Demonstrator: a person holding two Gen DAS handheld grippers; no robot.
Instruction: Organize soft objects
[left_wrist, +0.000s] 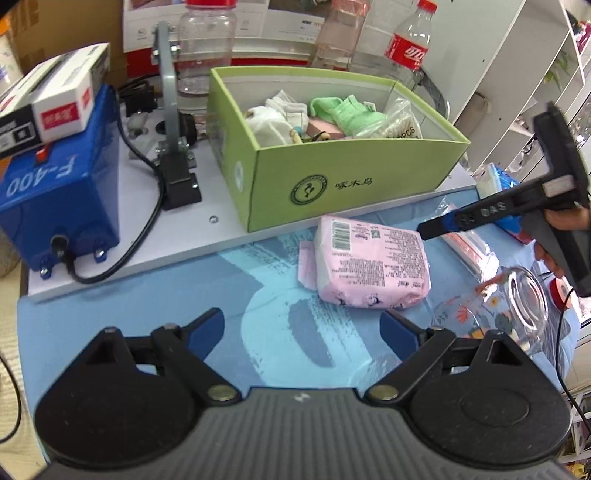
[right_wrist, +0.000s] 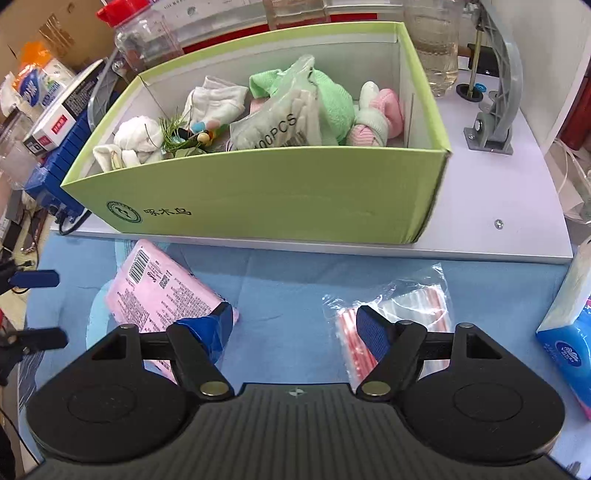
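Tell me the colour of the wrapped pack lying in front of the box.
Pale pink, printed with a barcode and small text: pack. Left wrist view shows it best.

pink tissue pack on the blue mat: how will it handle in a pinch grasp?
The pink tissue pack looks soft, so it would probably squash rather than resist. Its glossy film wrap may be slippery. Lying flat and blocky, it should slide, not roll, if pushed.
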